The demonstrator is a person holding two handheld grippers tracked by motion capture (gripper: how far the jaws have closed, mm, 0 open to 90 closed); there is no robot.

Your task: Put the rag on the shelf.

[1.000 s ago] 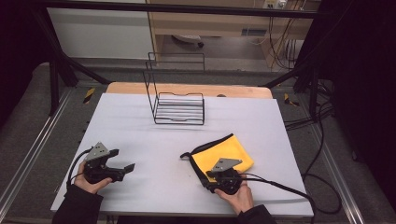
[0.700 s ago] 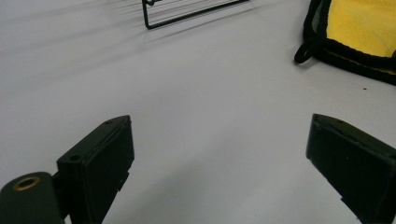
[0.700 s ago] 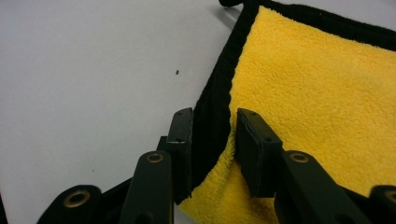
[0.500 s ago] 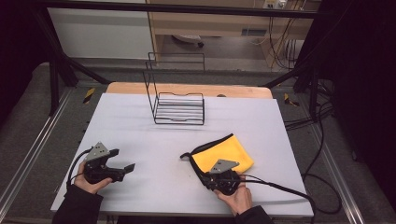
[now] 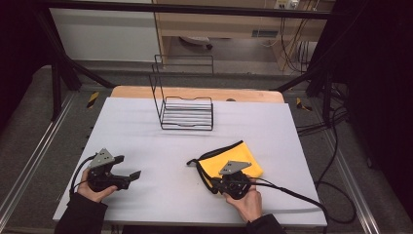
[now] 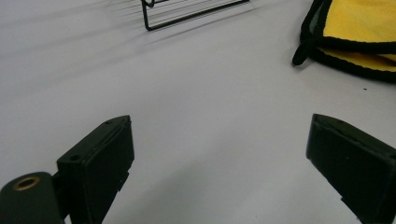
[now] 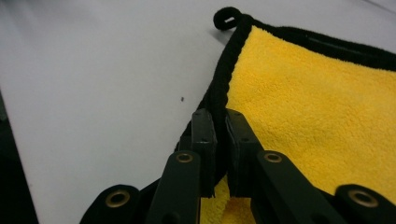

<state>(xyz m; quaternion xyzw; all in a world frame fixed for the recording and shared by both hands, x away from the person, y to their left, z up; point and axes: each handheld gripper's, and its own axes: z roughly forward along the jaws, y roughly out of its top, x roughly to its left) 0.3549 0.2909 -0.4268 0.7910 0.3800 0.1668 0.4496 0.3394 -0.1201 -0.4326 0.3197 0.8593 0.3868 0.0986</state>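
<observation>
White table [image 5: 146, 126] takes up most of the scene, with a wire rack [image 5: 187, 109] at the far middle. Yellow cloth [image 5: 234, 161] lies near right, stretching far-right from the right gripper [image 7: 219, 140], which is pinching its black-trimmed near-left edge. Left gripper [image 5: 127, 174] sits near left, jaws spread wide, well apart from the cloth.

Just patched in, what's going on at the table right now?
A person holds a gripper in each hand. The right gripper is shut on the black-trimmed edge of the folded yellow microfibre cloth, which lies flat on the white table. The left gripper sits open on the table, holding nothing. A black wire rack stands at the far side.
</observation>
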